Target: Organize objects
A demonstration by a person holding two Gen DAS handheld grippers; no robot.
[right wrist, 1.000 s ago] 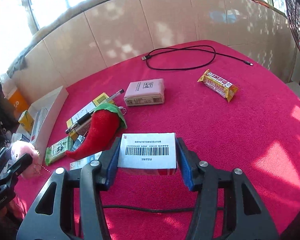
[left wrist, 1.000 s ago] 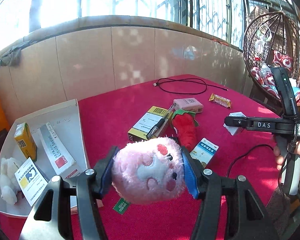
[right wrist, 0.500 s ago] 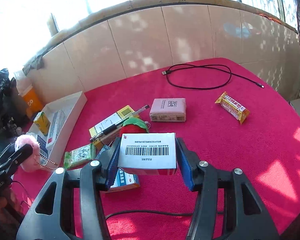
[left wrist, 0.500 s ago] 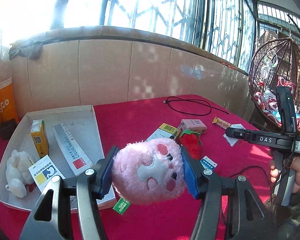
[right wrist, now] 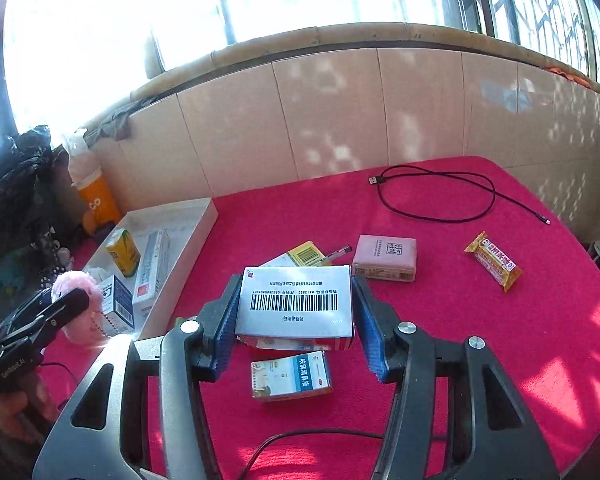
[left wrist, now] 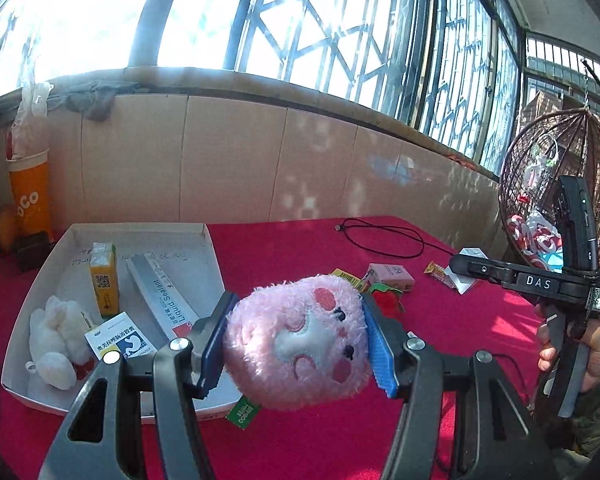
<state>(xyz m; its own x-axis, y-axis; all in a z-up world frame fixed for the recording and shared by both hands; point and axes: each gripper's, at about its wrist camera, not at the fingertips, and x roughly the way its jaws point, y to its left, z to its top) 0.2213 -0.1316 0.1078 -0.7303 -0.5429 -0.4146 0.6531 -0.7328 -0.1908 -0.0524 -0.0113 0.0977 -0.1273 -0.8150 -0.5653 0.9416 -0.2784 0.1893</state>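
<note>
My left gripper (left wrist: 296, 344) is shut on a pink plush toy (left wrist: 296, 340), held above the red table near the right edge of the white tray (left wrist: 210, 240). The toy also shows in the right wrist view (right wrist: 80, 312). My right gripper (right wrist: 296, 320) is shut on a white medicine box with a barcode (right wrist: 294, 300), held above the table. In the left wrist view that gripper (left wrist: 464, 268) is at the right. The tray holds a yellow box (left wrist: 104, 280), a long sealant box (left wrist: 160, 296), a white plush (left wrist: 56, 340) and a small blue-white box (left wrist: 120, 340).
On the red table (right wrist: 480, 340) lie a pink box (right wrist: 384, 258), a snack bar (right wrist: 494, 266), a black cable (right wrist: 440, 196), a yellow box with a pen (right wrist: 300, 256), a red plush chilli (left wrist: 388, 300) and a blue-white medicine box (right wrist: 292, 376). An orange cup (left wrist: 30, 200) stands beyond the tray.
Both grippers have risen and pulled back from the table with their objects still held. The left gripper has swung left, bringing the whole tray into view.
</note>
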